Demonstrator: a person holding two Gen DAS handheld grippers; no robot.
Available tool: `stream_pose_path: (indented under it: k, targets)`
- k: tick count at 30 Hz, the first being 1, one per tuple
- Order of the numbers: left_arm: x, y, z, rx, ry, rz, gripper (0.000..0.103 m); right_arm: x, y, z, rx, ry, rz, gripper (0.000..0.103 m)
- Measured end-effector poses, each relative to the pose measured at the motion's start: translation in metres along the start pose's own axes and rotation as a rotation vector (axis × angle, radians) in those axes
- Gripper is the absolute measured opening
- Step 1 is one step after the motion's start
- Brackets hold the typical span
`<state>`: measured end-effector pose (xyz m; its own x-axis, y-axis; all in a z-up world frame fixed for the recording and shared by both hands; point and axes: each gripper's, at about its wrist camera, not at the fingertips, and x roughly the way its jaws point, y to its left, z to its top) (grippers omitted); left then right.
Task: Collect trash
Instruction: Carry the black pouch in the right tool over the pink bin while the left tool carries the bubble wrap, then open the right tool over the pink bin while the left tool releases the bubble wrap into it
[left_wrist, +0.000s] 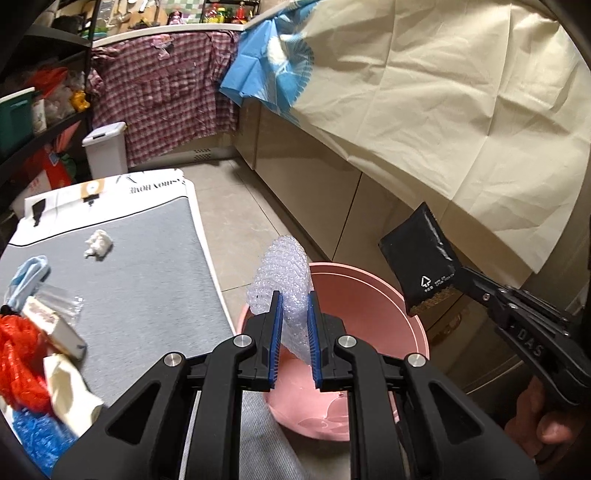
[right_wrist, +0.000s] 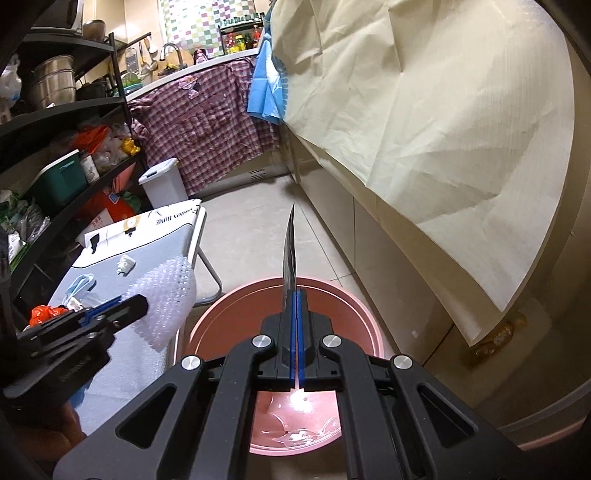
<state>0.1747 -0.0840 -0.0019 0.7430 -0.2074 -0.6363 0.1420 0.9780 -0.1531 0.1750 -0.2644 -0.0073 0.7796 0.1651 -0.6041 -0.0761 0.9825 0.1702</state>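
My left gripper (left_wrist: 294, 300) is shut on a piece of clear bubble wrap (left_wrist: 282, 275) and holds it above the near-left rim of the pink bucket (left_wrist: 369, 295). My right gripper (right_wrist: 297, 295) is shut on a black foil packet (right_wrist: 289, 254), seen edge-on, above the pink bucket (right_wrist: 229, 317). In the left wrist view the packet (left_wrist: 421, 262) hangs over the bucket's right rim. The bubble wrap (right_wrist: 162, 299) and left gripper (right_wrist: 110, 314) show at the left of the right wrist view.
The grey ironing board (left_wrist: 147, 266) on the left holds a crumpled tissue (left_wrist: 98, 243), a blue face mask (left_wrist: 29, 277), a small box (left_wrist: 51, 325), red netting (left_wrist: 18, 362), and blue plastic (left_wrist: 33, 435). A white lidded bin (left_wrist: 105, 147) stands behind. A cream cloth (left_wrist: 461, 92) drapes the counter.
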Motion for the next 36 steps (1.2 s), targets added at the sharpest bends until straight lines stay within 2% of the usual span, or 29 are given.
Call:
stream_pose_path:
  k: [8,10,11,12,13,14,16,25,36]
  targets:
    - [0.024,-0.008,0.002,0.032,0.037,-0.012,0.015,0.006,0.001,0.000,-0.015,0.014,-0.027,0.002]
    - [0.027,-0.005,0.001,0.027,0.048,-0.001,0.025,0.010,0.001,-0.001,-0.011,0.030,-0.045,0.005]
    - [0.028,-0.004,0.002,0.022,0.052,0.004,0.033,0.012,0.000,-0.001,-0.007,0.038,-0.059,0.006]
    - [0.027,-0.001,0.001,0.011,0.051,0.010,0.036,0.014,0.000,-0.001,-0.002,0.042,-0.061,0.007]
    - [0.027,0.001,0.001,0.004,0.051,0.010,0.036,0.014,-0.001,-0.001,0.002,0.046,-0.057,0.016]
    - [0.025,0.003,0.001,-0.002,0.051,0.008,0.036,0.015,-0.001,-0.002,0.001,0.049,-0.058,0.033]
    - [0.021,0.005,0.001,-0.005,0.046,0.013,0.036,0.014,0.002,-0.002,-0.012,0.044,-0.068,0.047]
    - [-0.021,0.020,0.001,-0.022,-0.006,0.034,0.036,0.011,0.005,-0.002,-0.025,0.024,-0.075,0.047]
    - [-0.094,0.053,-0.011,-0.066,-0.072,0.079,0.036,-0.017,0.032,-0.006,-0.130,-0.043,-0.044,0.047]
